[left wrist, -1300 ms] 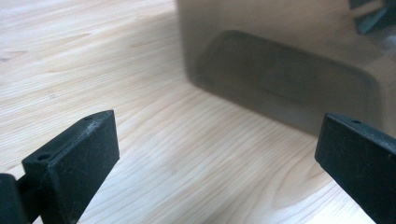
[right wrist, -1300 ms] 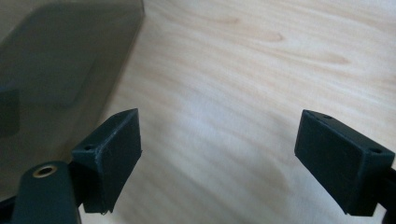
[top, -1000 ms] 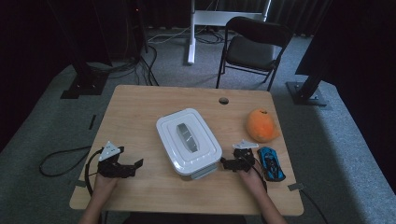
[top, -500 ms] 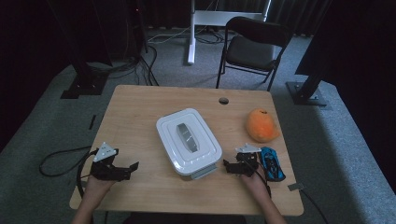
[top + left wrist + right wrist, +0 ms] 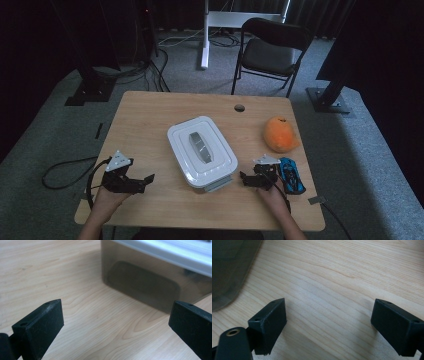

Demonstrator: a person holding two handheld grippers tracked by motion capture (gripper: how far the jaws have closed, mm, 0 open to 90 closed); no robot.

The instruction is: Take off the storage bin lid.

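Left gripper (image 5: 146, 178), right gripper (image 5: 243, 178): jaws apart, empty, flanking lidded container (image 5: 201, 150) on table (image 5: 150, 115).

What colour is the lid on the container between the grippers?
White, with a grey handle in the middle; the lid shows best in the high view.

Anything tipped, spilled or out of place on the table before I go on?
Nothing stands out. The lidded container sits flat mid-table, turned at an angle to the table edge, lid on. The orange and blue toy car rest on the right. Both tools, left and right, are open and empty.
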